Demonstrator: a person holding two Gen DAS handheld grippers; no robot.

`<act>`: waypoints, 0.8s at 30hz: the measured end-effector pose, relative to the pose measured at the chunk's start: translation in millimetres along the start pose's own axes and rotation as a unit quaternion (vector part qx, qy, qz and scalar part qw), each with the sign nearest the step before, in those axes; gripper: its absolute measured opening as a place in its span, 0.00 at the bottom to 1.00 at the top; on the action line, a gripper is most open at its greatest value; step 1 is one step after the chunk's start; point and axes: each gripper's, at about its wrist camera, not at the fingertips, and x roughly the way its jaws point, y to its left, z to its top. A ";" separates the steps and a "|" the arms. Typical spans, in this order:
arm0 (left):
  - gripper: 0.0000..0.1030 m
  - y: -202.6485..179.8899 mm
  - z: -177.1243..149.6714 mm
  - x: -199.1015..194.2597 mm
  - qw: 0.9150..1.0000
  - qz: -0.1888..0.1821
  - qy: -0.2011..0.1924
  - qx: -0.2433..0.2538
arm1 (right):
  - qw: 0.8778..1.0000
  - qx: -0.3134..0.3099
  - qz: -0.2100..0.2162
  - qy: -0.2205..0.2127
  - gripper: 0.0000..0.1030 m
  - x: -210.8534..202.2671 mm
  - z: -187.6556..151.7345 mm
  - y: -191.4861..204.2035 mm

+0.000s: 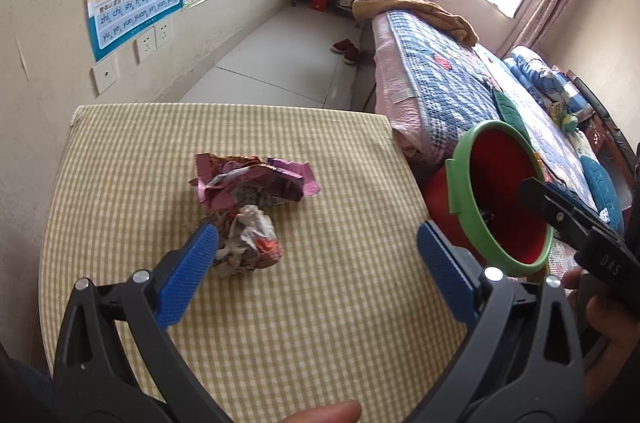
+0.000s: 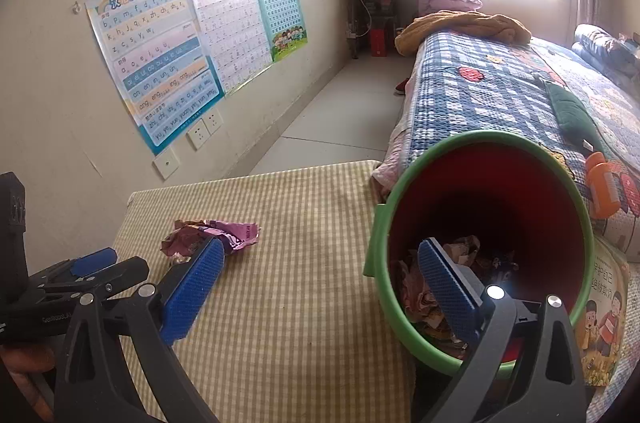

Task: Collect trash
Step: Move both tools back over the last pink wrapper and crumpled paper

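Two pieces of trash on the checked bench: a crumpled purple wrapper, flattened and creased, farther back; a balled white-and-red wrapper just in front, touching it. Off the bench's right edge, a red bin with green rim, tilted with its mouth facing the cameras, holding more crumpled wrappers at the bottom.

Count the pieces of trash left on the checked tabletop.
2. A purple wrapper lies near the tabletop's middle; a crumpled white wad touches its near side, beside the left tool's left finger. More may hide beneath.
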 end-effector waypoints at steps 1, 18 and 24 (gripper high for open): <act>0.94 9.0 -2.2 -0.7 1.000 0.004 0.001 -0.007 | 1.000 -0.006 0.005 0.003 0.92 4.6 -0.2 7.4; 0.94 64.4 -21.8 56.9 0.996 0.006 0.064 -0.054 | 0.996 -0.043 0.025 0.067 0.92 83.5 -9.8 57.7; 0.85 67.0 -22.7 87.8 0.995 0.009 0.087 -0.056 | 0.996 -0.038 0.025 0.081 0.92 108.2 -8.5 53.0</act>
